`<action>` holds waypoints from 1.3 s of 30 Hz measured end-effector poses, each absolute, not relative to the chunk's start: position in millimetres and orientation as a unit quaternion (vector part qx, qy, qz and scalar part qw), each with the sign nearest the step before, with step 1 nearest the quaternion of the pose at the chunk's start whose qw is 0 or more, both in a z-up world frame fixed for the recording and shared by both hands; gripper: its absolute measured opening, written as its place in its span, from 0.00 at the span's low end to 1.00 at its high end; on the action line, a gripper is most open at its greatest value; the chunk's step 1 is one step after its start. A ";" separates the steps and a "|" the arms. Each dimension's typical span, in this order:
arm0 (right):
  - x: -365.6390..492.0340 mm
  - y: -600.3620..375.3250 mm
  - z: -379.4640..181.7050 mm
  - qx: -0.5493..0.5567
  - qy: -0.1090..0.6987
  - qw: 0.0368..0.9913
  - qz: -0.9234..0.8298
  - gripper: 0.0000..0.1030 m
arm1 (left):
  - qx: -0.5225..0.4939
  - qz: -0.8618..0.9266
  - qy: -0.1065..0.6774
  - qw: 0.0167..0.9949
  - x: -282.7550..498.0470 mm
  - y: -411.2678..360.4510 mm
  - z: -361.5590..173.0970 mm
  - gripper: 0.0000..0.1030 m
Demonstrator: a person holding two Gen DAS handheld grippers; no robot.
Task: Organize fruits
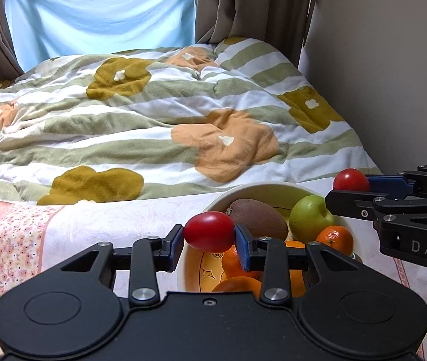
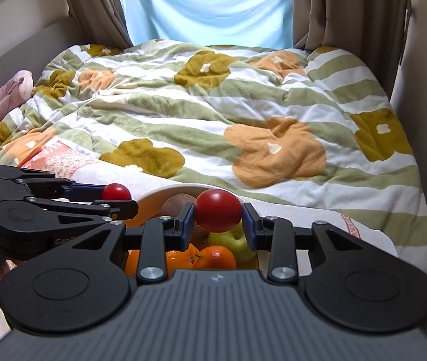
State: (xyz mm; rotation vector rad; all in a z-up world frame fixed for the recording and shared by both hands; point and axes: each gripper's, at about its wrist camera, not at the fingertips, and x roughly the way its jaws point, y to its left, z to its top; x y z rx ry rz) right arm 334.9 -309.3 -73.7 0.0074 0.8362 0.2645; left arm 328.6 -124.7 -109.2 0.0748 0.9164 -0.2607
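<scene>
Black left gripper [image 1: 208,236] clamps a smooth red oval tomato [image 1: 208,231]; right gripper [image 2: 218,221] clamps a rounder red tomato [image 2: 218,210]. Below both: white ceramic bowl [image 1: 261,187] of fruit.

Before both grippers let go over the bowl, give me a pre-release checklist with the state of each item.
1. Left gripper clamped on its red tomato: ok.
2. Right gripper clamped on the other tomato: ok.
3. Both tomatoes above the white bowl: ok.
4. Free room in the bowl among kiwi, green apple and oranges: cannot tell.
5. Grippers apart from each other: ok.
</scene>
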 end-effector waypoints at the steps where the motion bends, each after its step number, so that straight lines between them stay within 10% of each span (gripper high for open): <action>1: 337.6 -309.4 -77.0 0.003 0.408 0.904 0.131 0.47 | 0.037 -0.123 0.444 0.887 331.9 -125.9 -113.0 0.39; 6: 346.3 -309.1 -87.0 0.001 0.417 0.898 0.141 0.47 | 0.043 -0.125 0.450 0.883 337.5 -130.4 -120.9 0.40; 10: 350.0 -311.7 -87.6 0.007 0.420 0.897 0.139 0.47 | 0.044 -0.121 0.436 0.891 334.0 -131.2 -117.0 0.85; 35: 373.2 -298.4 -103.8 0.016 0.423 0.897 0.129 0.49 | 0.027 -0.084 0.414 0.906 292.8 -88.2 -78.8 0.92; 39: 371.1 -300.1 -102.2 0.025 0.411 0.903 0.124 0.81 | 0.024 -0.081 0.413 0.907 289.1 -85.2 -79.1 0.92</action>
